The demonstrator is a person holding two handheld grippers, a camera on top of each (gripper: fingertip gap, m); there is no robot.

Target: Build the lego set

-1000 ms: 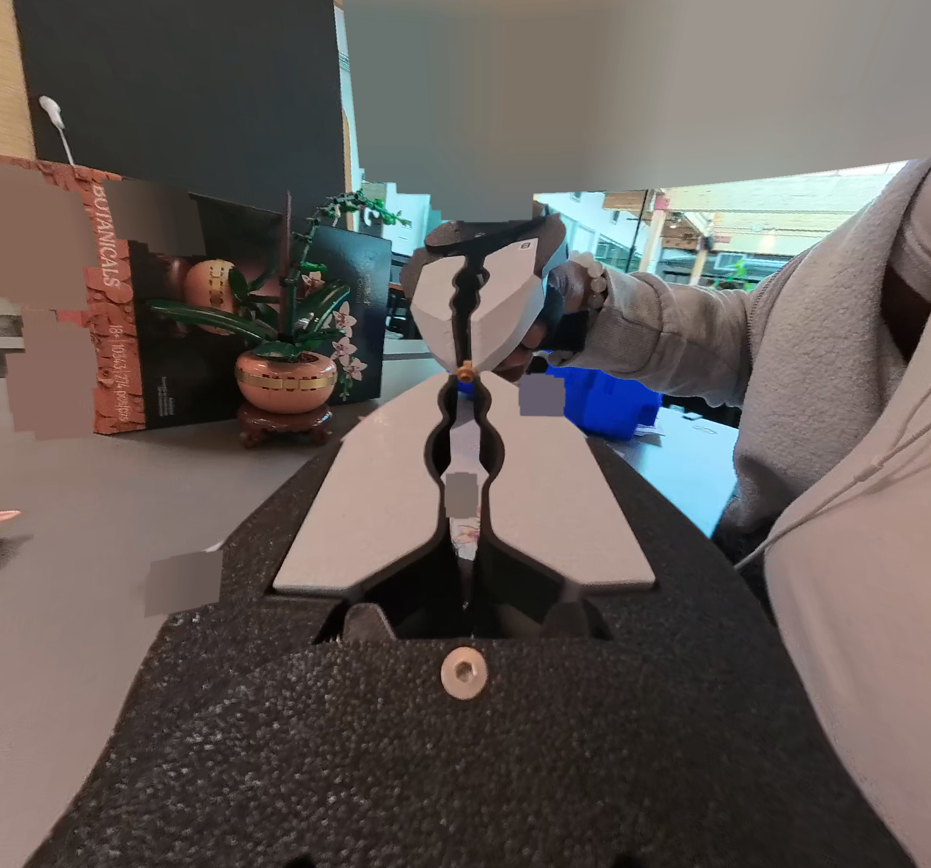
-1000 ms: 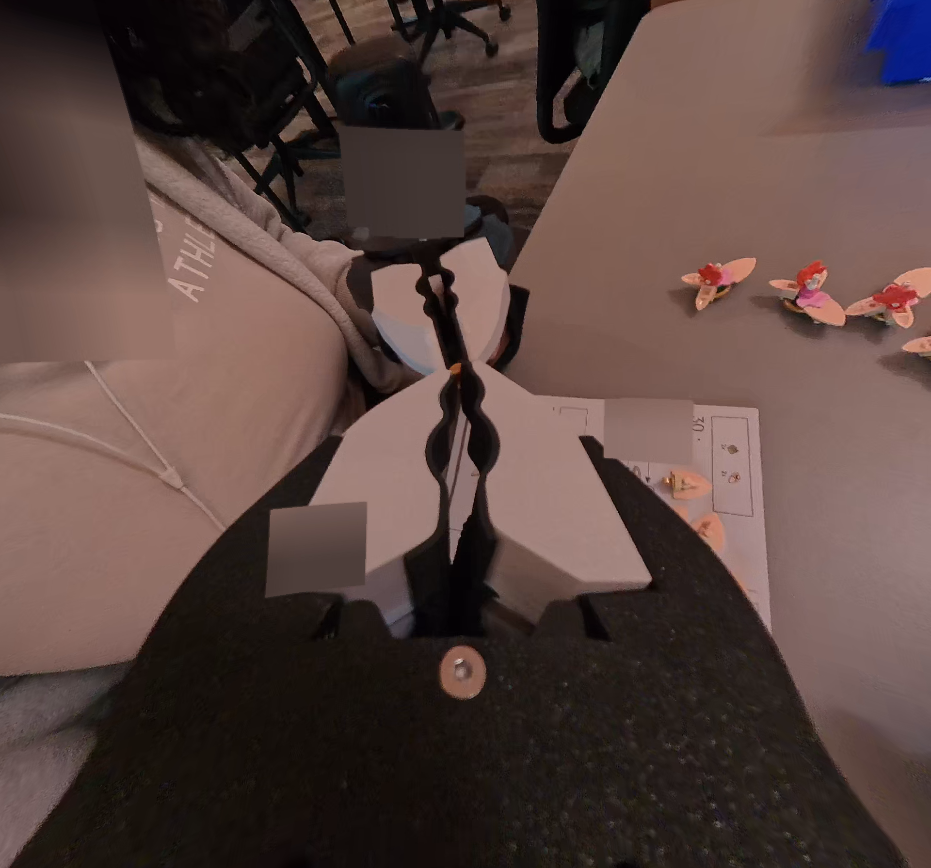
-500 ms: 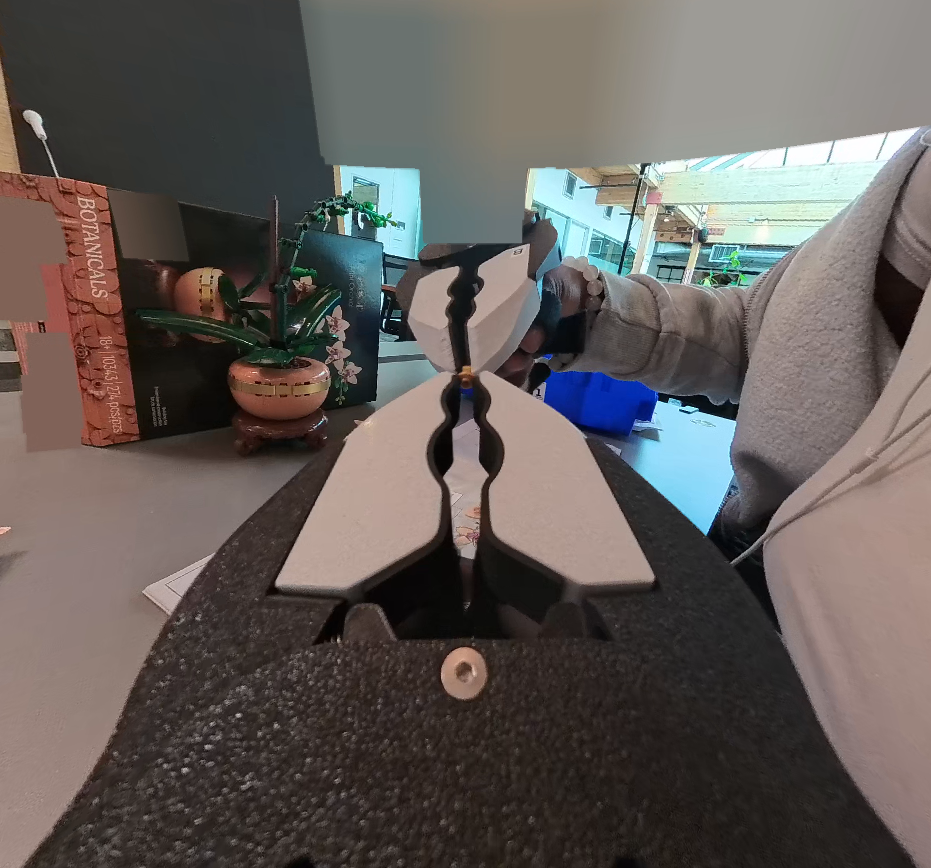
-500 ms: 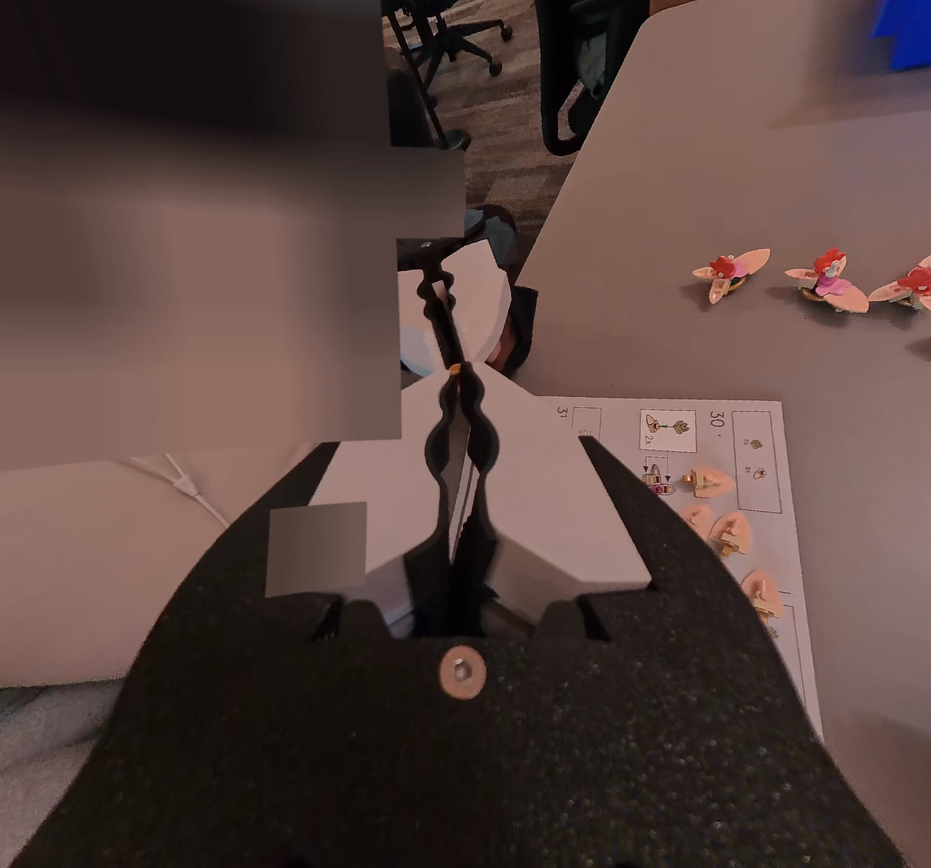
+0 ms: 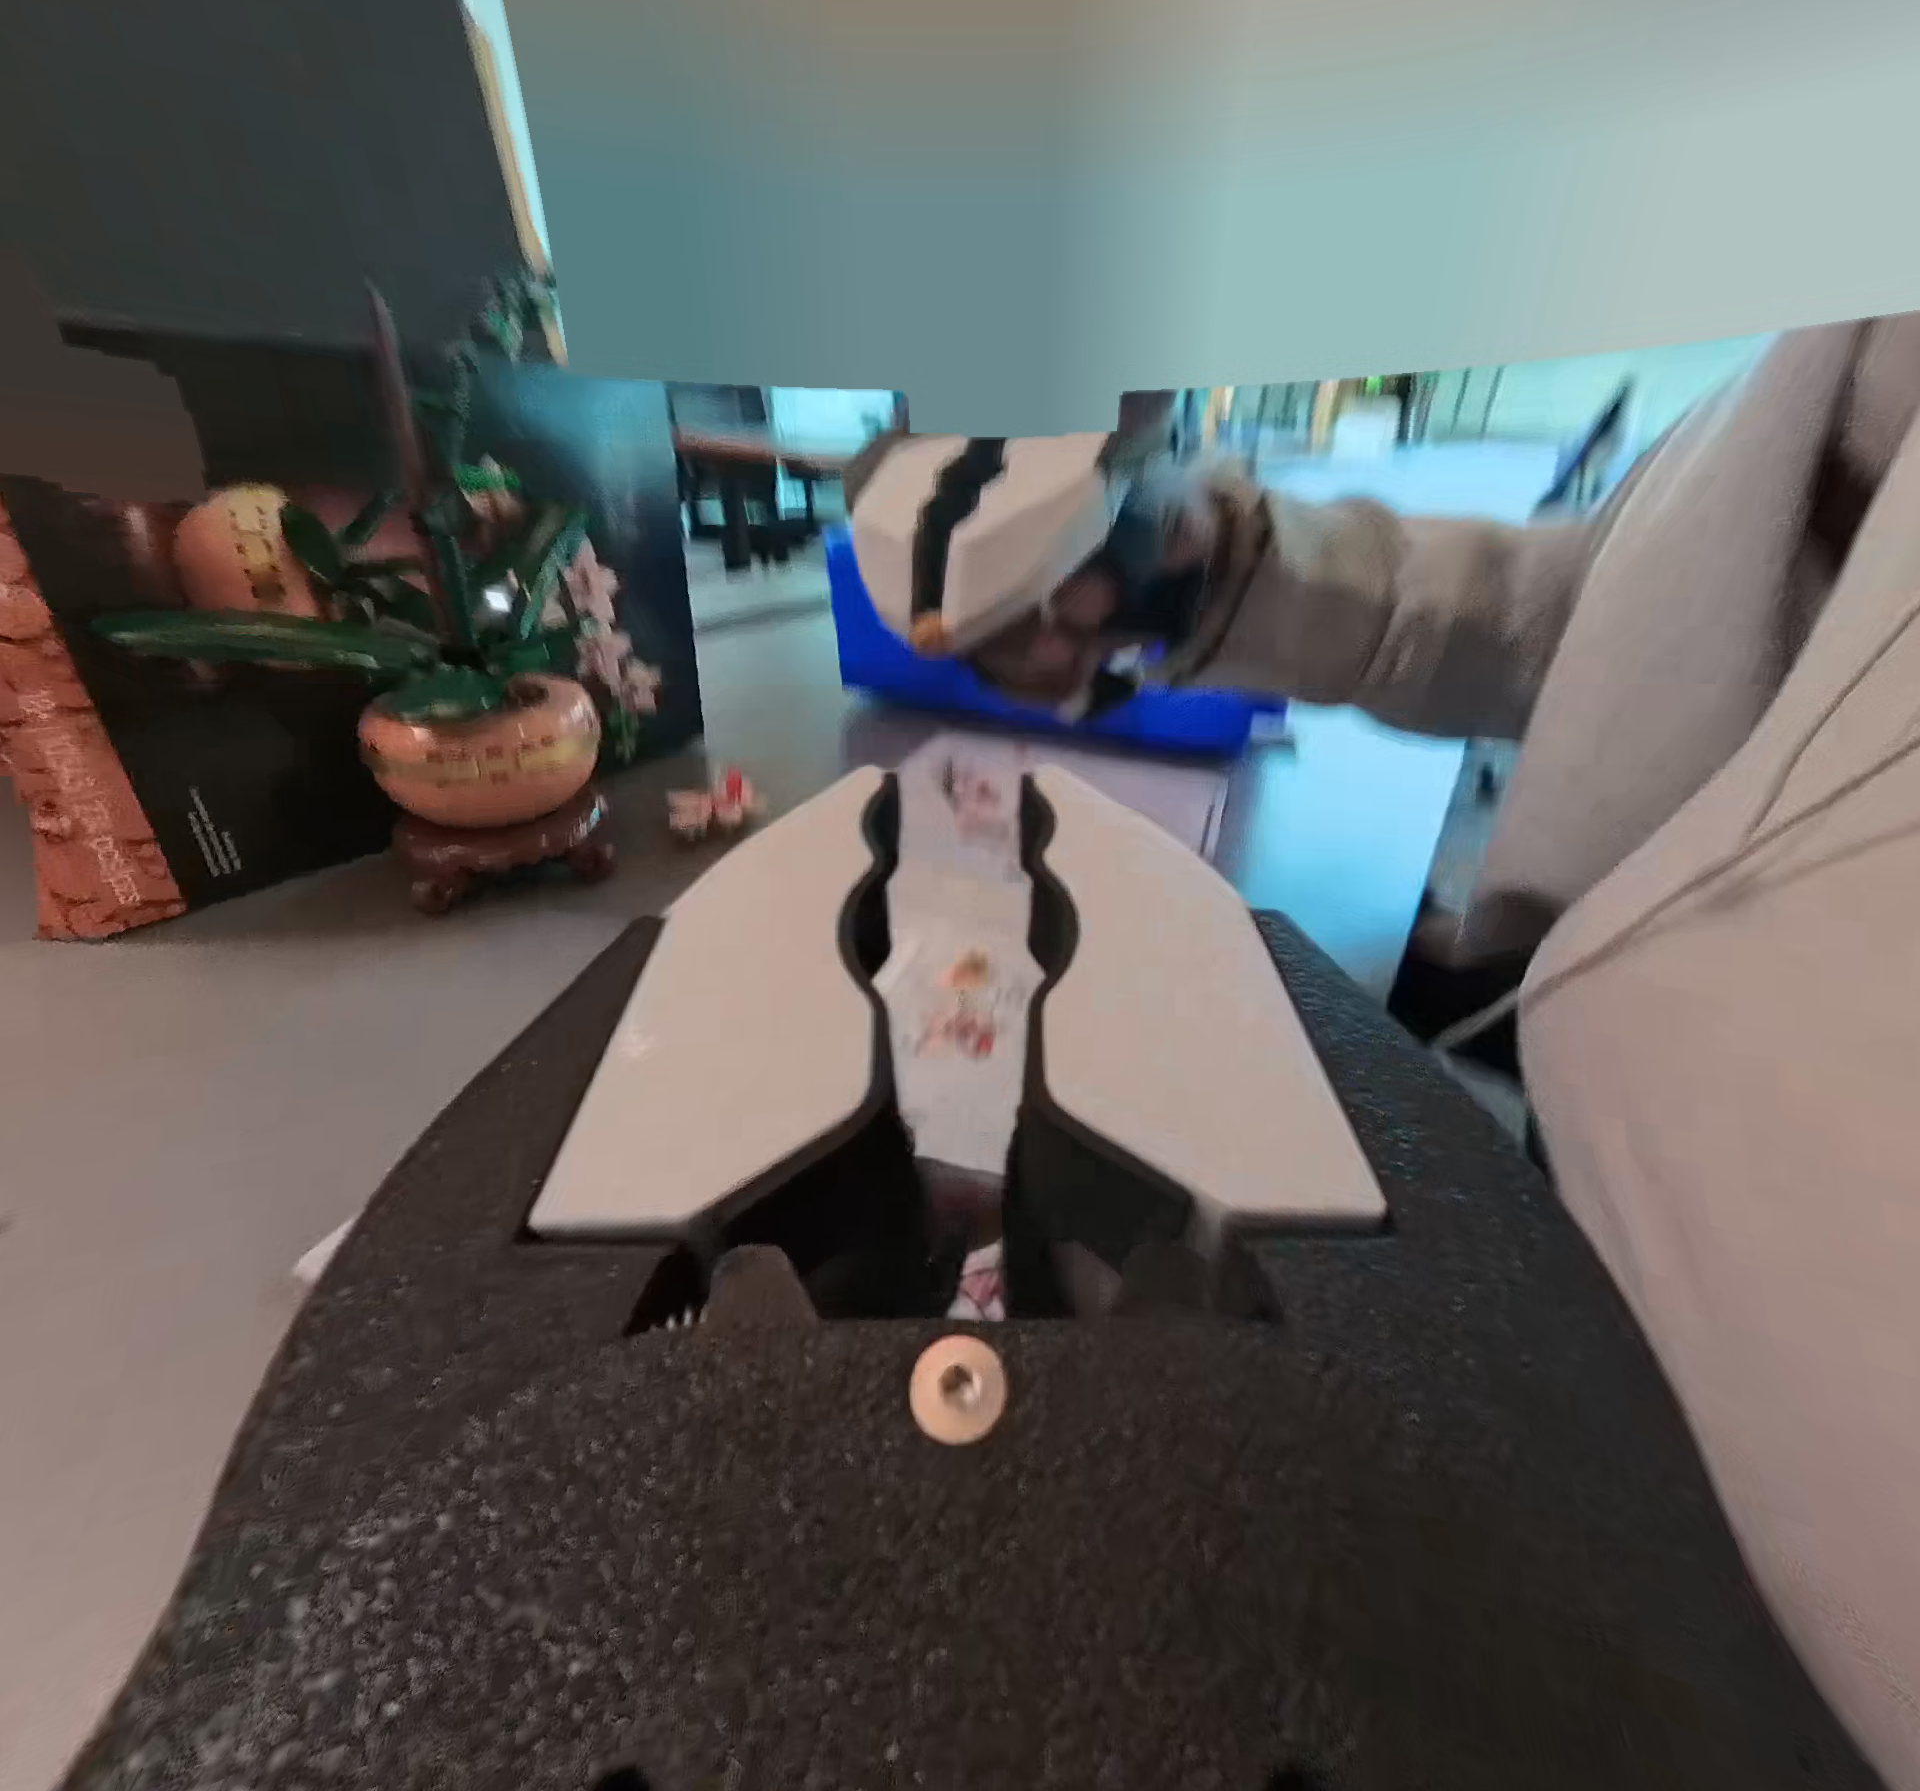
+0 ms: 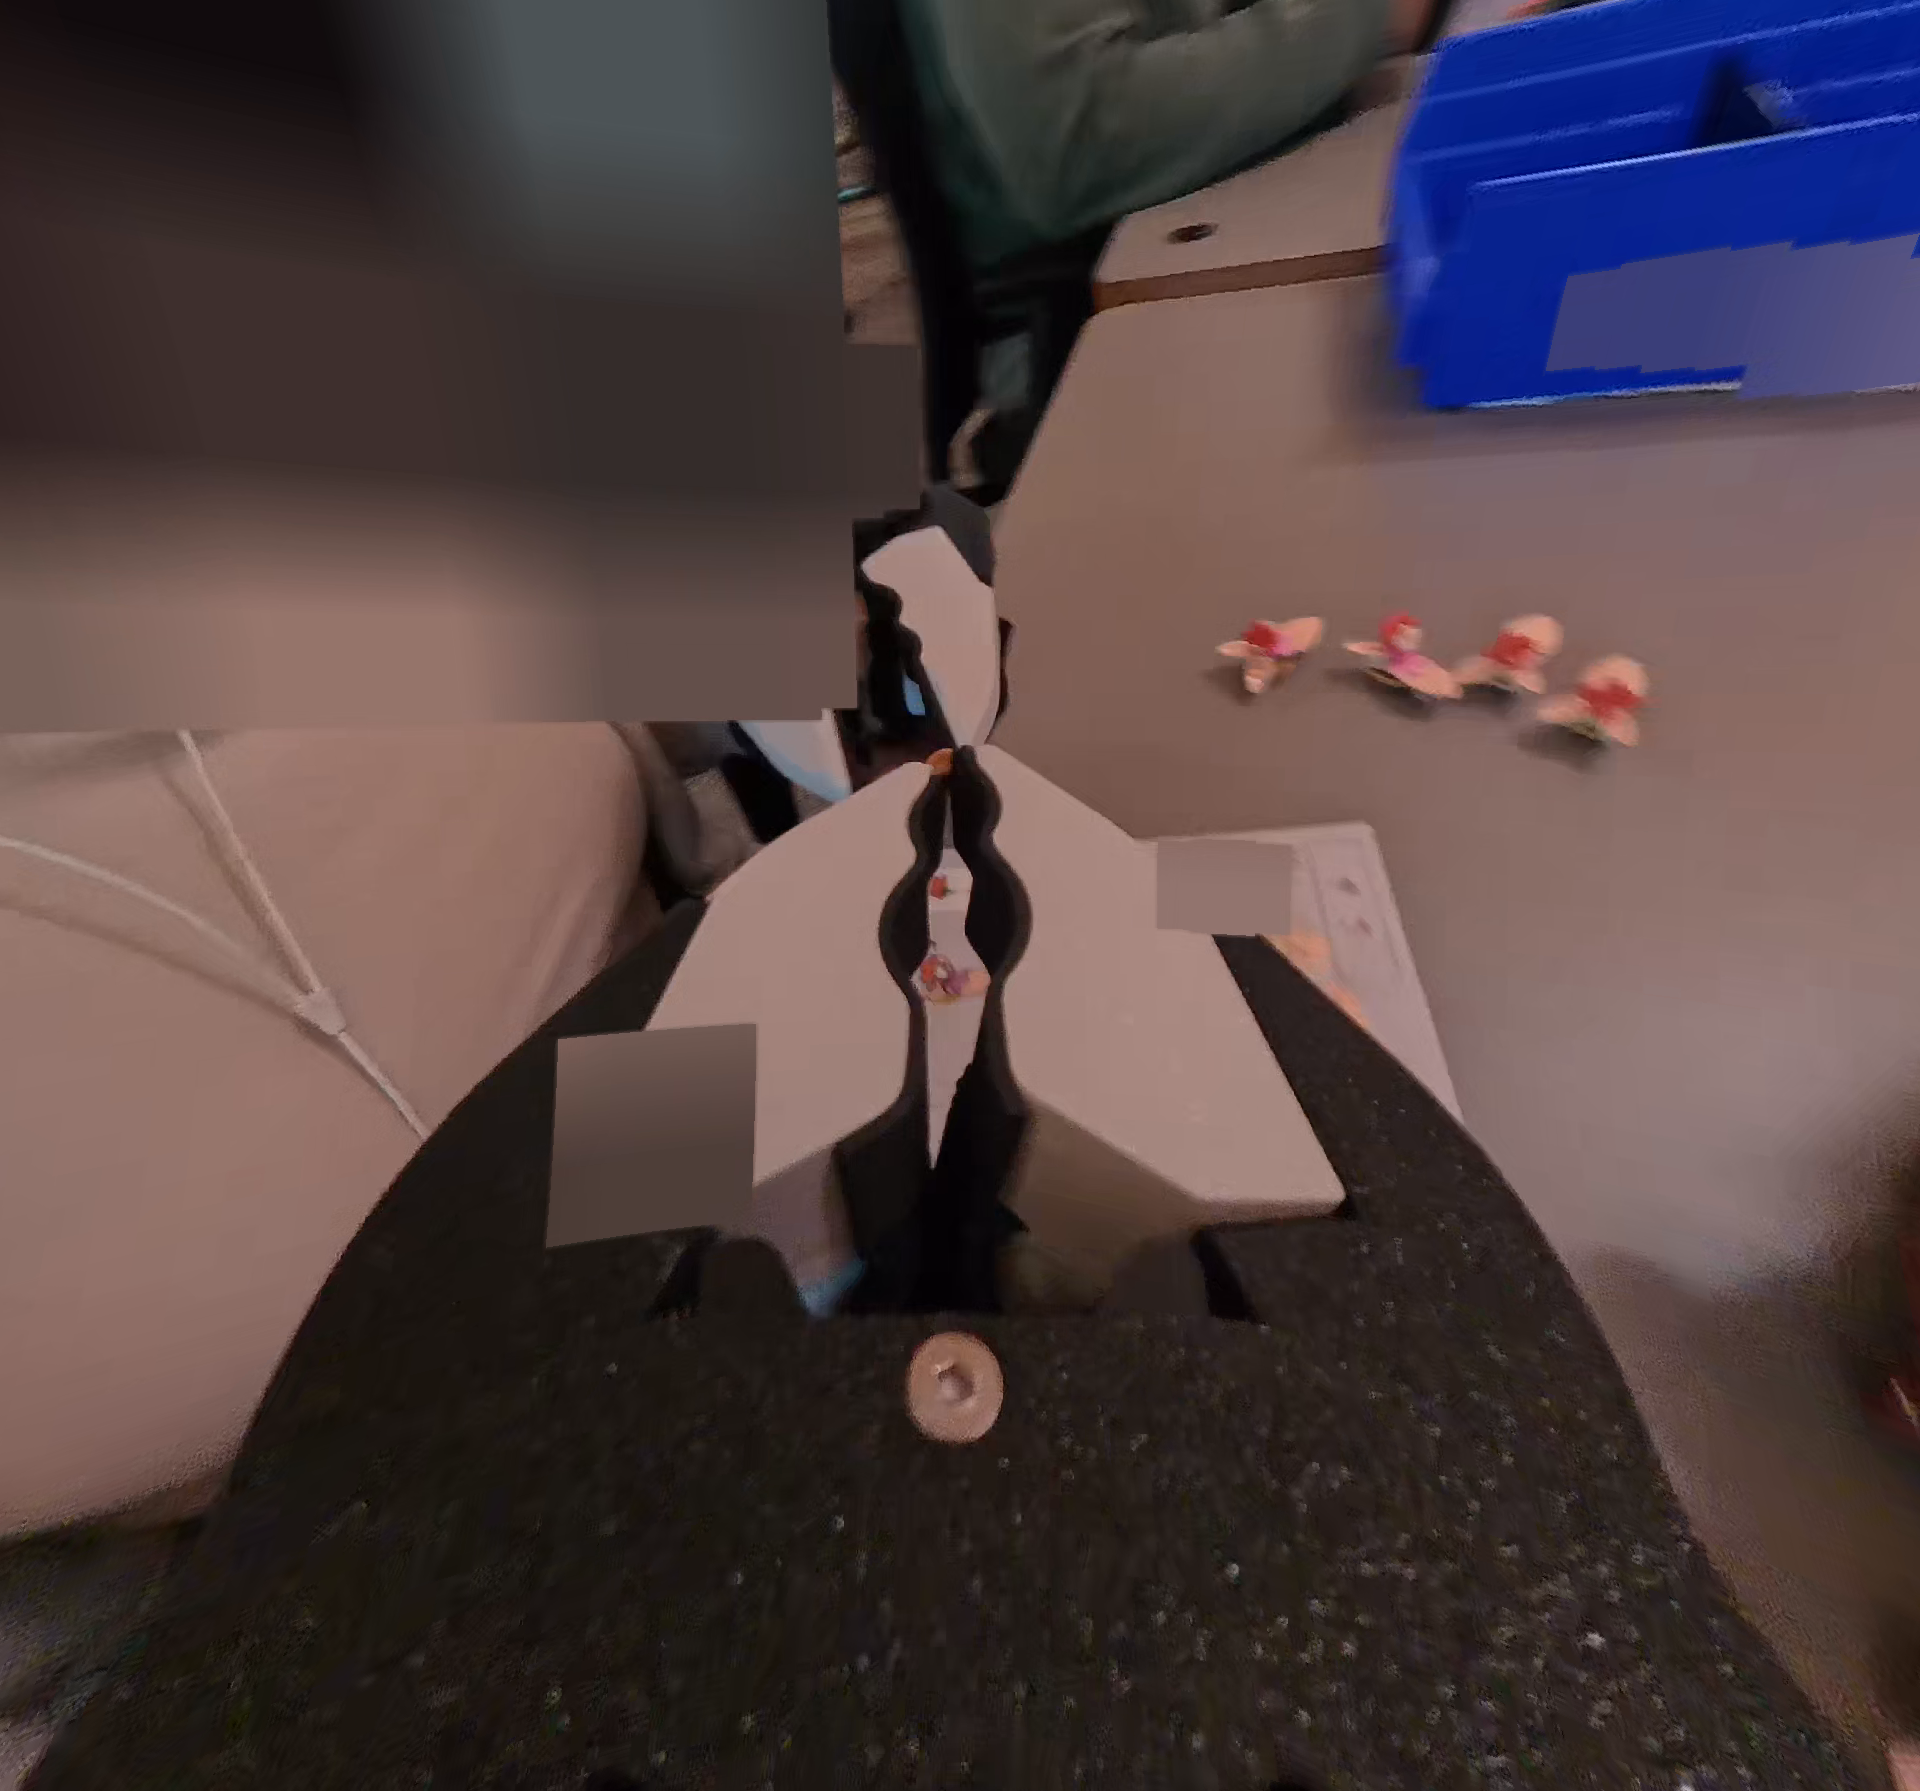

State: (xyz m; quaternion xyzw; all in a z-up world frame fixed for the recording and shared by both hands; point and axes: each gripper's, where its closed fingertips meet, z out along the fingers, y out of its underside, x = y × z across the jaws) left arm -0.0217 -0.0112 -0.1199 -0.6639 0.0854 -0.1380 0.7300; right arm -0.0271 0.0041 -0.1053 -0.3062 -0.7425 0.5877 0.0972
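Left tongs [image 5: 954, 785] released, a clear gap between the two grey fingers, nothing held; through the gap the instruction sheet [image 5: 961, 920] shows, lying flat on the grey surface [image 5: 208, 1066]. Right tongs [image 6: 948, 767] clenched on a tiny orange-gold lego piece [image 6: 940, 759] pinched right at the tips. In the left wrist view the right tongs appear farther off, raised above the sheet and in front of the blue bin [image 5: 1049, 702], with the same small piece at their tip, held by a hand in a beige sleeve [image 5: 1382, 598].

Partly built lego orchid [image 5: 468, 661]: pink pot on a dark brown stand, green leaves, upright stem, standing on the surface just in front of the set box [image 5: 125, 765], which stands upright. Small pink flower pieces near the stand's right side, blurred.

Right wrist view: four finished pink-and-red lego flowers [image 6: 1434, 666] in a loose row on the surface, well apart from the tongs, between the sheet and the blue bin. Left tongs partly visible just beyond the right tips, mostly masked. Another person in a dark green top [image 6: 1091, 48] sits past the surface edge. Both frames motion-blurred.
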